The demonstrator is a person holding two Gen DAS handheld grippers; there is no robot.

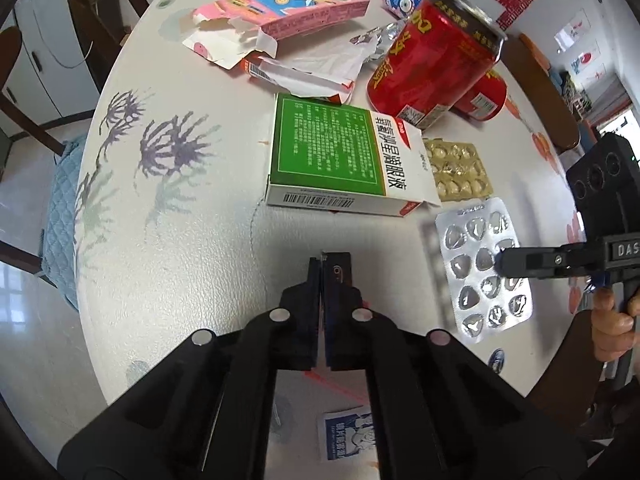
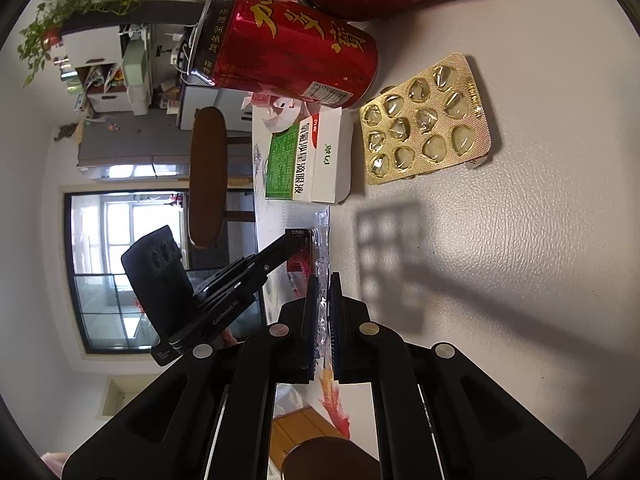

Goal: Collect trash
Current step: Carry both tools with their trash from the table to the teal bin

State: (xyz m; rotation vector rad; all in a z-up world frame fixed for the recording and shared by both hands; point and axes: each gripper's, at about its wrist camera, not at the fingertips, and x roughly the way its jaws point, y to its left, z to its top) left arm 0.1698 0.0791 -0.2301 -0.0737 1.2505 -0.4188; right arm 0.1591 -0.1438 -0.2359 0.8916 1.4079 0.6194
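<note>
My right gripper (image 2: 324, 280) is shut on a silver blister pack (image 1: 484, 272) and holds it just above the white table (image 1: 180, 260); the pack's shadow lies below. In the right wrist view the pack (image 2: 321, 248) stands edge-on between the fingers. My left gripper (image 1: 323, 260) points down at bare table in front of a green-and-white medicine box (image 1: 336, 156), jaws shut, with nothing visible between them. Its tips (image 2: 298, 234) hover by a dark red patch; I cannot tell what that is. A gold blister pack (image 1: 456, 168) lies beside the box.
Two red cans (image 1: 436, 56) (image 1: 484, 96) lie behind the box. Farther back are a torn pink carton (image 1: 280, 8), crumpled paper (image 1: 312, 68), foil and cups. A blue sachet (image 1: 348, 436) lies near the front edge. A chair with a blue cushion (image 1: 60, 208) stands left of the table.
</note>
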